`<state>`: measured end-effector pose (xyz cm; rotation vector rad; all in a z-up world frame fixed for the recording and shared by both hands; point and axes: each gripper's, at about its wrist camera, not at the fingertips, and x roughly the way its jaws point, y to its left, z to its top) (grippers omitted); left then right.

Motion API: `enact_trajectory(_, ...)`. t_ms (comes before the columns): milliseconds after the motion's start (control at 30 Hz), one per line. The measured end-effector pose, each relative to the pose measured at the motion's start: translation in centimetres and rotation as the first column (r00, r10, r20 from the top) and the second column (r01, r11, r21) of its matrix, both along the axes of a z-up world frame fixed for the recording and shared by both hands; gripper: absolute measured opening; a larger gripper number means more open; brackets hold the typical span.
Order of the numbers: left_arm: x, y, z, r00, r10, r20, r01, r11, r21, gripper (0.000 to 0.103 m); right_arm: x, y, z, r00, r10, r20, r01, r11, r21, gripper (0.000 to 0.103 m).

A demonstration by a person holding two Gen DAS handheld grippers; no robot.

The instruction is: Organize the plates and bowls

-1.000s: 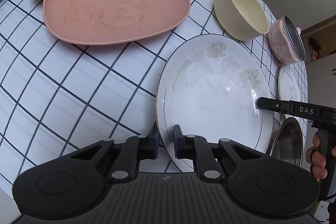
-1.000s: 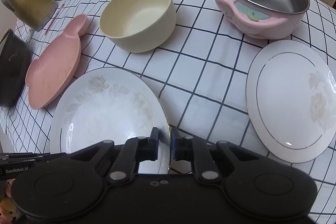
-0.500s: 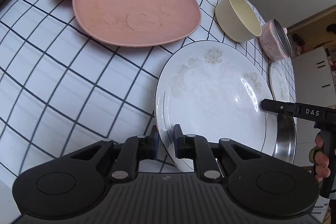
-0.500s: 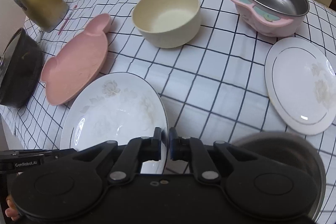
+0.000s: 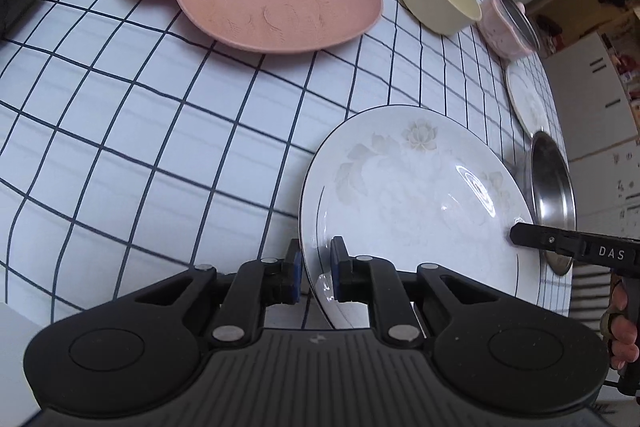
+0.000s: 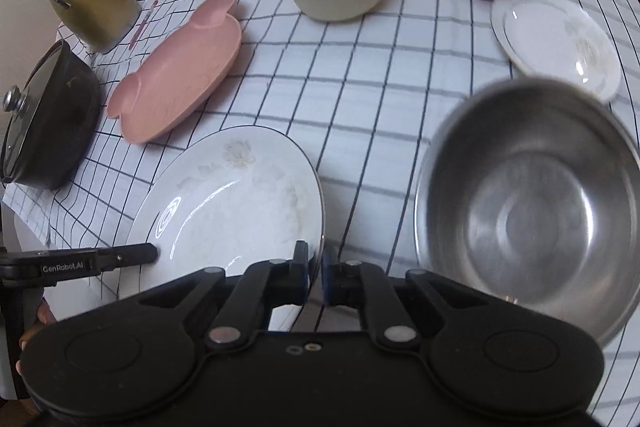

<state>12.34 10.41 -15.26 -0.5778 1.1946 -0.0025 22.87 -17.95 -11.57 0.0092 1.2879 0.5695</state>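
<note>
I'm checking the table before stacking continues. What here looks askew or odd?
The large floral plate is tilted, lifted by the left gripper and right gripper pinching opposite rim edges. Nothing looks spilled or broken.

Checked cloth (image 6: 360, 75) covers bench. Gold thermos jug (image 6: 90, 9) stands upright at far left corner. Black pot with glass lid (image 6: 44, 123) near it, at left edge. Jars, white box on counter behind, blurred.
</note>
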Motion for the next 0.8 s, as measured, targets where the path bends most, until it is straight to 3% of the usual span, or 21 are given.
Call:
enact_trajectory(300, -1.7, -1.3, 0.0, 0.996, -0.091, -0.001, 0.091, 0.992, 0.083, 0.013, -5.4, -1.8, -1.9, 0.997, -0.072, -0.016, 0.072, 0.997, 0.038, 0.008)
enact_trajectory(800, -2.5, -2.3, -0.1, 0.988, -0.155, 0.013, 0.151, 0.978, 0.141, 0.013, -8.2, -2.4, -3.6, 0.993, -0.114, -0.021, 0.115, 0.993, 0.028, 0.01)
